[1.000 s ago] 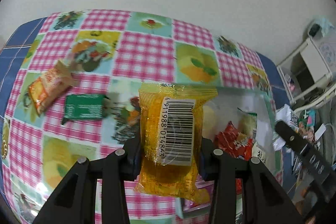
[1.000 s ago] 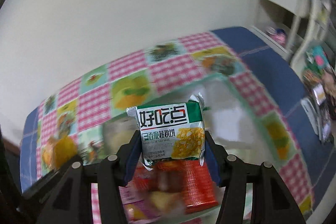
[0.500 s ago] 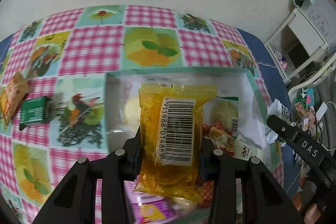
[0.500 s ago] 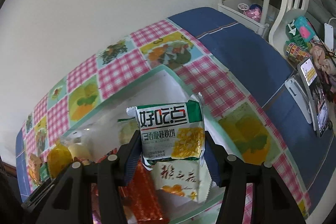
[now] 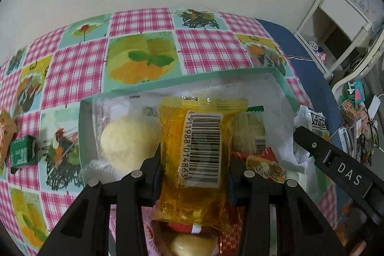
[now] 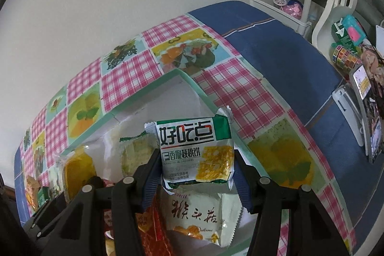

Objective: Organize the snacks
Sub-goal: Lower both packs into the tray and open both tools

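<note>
My left gripper (image 5: 193, 169) is shut on a yellow snack packet with a barcode (image 5: 199, 155) and holds it over a mint-green box (image 5: 216, 74). The box holds several snacks, among them a pale round cake (image 5: 124, 140) and a red packet (image 5: 261, 162). My right gripper (image 6: 195, 172) is shut on a green-and-white cracker packet (image 6: 195, 150) over the same box (image 6: 192, 82), above a white packet with orange print (image 6: 199, 217). The right gripper's arm (image 5: 340, 167) shows at the right of the left wrist view; the yellow packet (image 6: 78, 169) shows at the left of the right wrist view.
A green packet (image 5: 21, 154) and an orange packet (image 5: 6, 130) lie on the checked tablecloth (image 5: 144, 23) left of the box. A blue cloth (image 6: 276, 52) covers the table's right end. A white shelf unit (image 5: 340, 16), a phone on a stand (image 6: 364, 112) and clutter stand at the right.
Both grippers have moved with their packets over the box. The left view has swung right, so the loose packets slid to its left edge. The right gripper has come lower over the box.
</note>
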A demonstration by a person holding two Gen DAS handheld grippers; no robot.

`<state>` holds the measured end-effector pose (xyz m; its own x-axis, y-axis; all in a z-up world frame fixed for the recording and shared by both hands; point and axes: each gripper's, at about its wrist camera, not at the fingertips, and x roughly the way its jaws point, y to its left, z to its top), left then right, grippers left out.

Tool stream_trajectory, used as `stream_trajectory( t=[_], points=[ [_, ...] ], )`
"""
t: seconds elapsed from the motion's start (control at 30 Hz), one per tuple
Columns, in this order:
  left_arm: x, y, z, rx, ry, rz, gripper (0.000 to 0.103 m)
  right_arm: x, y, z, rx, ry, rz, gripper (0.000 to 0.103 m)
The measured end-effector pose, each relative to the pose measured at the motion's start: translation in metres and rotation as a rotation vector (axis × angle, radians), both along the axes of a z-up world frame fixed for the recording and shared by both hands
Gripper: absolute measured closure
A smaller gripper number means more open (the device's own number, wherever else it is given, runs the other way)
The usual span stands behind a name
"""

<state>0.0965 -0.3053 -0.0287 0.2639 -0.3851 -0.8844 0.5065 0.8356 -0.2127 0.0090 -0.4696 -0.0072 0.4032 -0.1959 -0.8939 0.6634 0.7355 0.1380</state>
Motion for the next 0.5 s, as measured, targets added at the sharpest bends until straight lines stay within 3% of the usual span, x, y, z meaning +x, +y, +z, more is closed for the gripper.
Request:
stream_trajectory(
  t=[0.5],
  points=[
    [0.009, 0.000, 0.003, -0.009, -0.041, 0.002, 0.059, 0.013, 0.012, -0.007, -0.038, 0.037, 0.033, 0.044]
  ],
)
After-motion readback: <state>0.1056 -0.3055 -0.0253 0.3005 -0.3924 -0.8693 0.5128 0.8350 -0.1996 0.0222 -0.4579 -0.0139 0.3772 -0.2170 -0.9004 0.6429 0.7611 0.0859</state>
